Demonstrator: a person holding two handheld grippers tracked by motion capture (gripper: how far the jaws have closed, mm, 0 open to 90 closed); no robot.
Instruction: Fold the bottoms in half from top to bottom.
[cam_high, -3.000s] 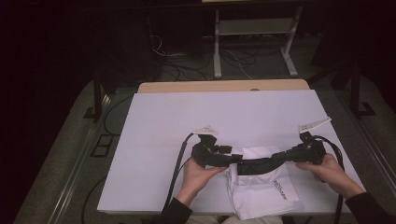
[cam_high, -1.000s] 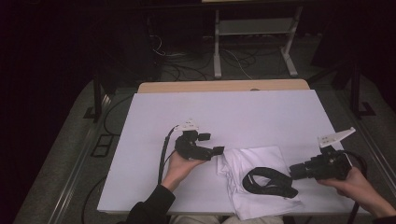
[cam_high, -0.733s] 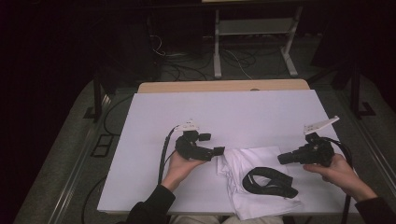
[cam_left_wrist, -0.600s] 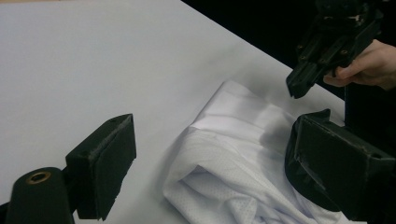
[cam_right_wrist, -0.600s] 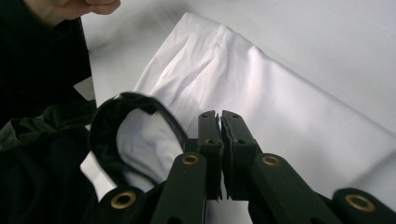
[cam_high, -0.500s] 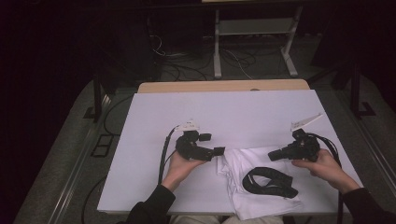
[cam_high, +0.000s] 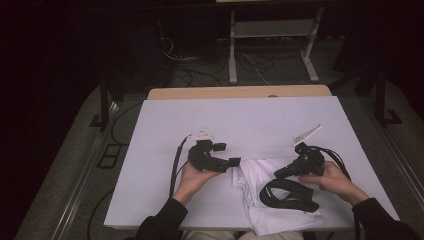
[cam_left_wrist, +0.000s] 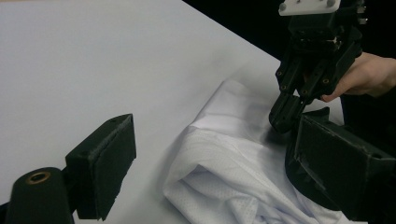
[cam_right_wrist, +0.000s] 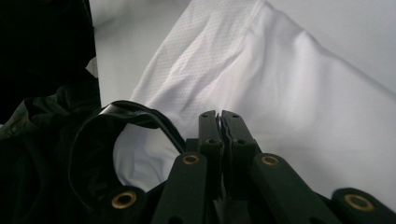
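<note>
White surface (cam_high: 250, 120): left gripper (cam_high: 231, 162) fingers wide open beside white mesh shirt (cam_high: 270, 215); right gripper (cam_high: 278, 174) fingers closed empty over shirt, black belt (cam_high: 287, 195) coiled on it

No text, label, brand, number or sign can be read on anything here.

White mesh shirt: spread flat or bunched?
Bunched. The white mesh shirt lies in rumpled overlapping folds near the table edge, a black belt looped on it.

A shirt (cam_high: 272, 200) lies on the table's (cam_high: 250, 120) near right part; a belt (cam_high: 289, 195) lies coiled on the shirt.
</note>
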